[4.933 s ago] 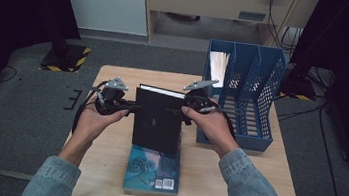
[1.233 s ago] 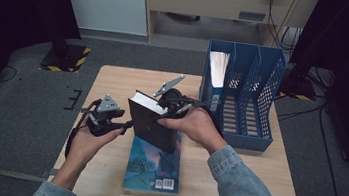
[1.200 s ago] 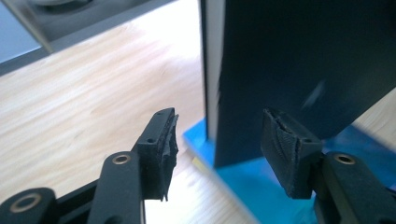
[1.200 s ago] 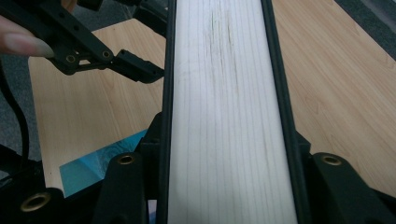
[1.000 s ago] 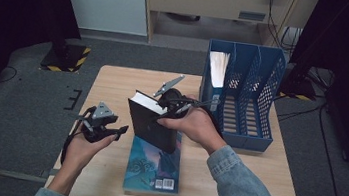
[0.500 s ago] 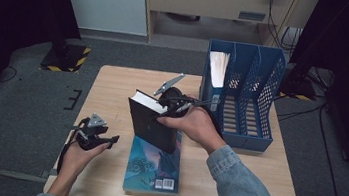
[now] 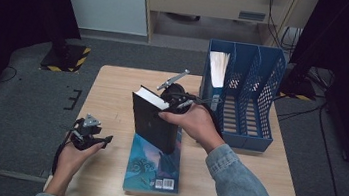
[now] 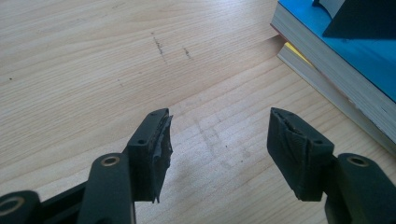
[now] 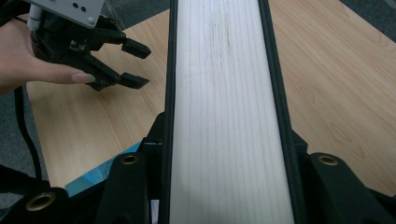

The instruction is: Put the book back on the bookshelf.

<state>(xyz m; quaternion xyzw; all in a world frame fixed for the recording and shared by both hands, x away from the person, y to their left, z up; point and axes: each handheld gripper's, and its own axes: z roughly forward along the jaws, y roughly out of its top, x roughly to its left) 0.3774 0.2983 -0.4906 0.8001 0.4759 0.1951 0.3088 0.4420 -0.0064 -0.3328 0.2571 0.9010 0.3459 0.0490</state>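
High view: my left gripper point(image 7: 107, 140) has let go and dropped to the table edge; my right gripper point(image 7: 174, 103) holds the black book point(image 7: 154, 123) upright, not yet in the blue file rack point(image 7: 248, 137). Left gripper view: jaws open, empty. Right gripper view: jaws clamp the book's pages.

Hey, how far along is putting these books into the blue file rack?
Done: one white item stands in the blue rack. In hand: the right hand-held gripper clamps the black book, lifted. Left: racking it, then the blue book on the table; the left hand-held gripper is open.

No readable text; barcode on blue book point(image 7: 153, 168) illegible.
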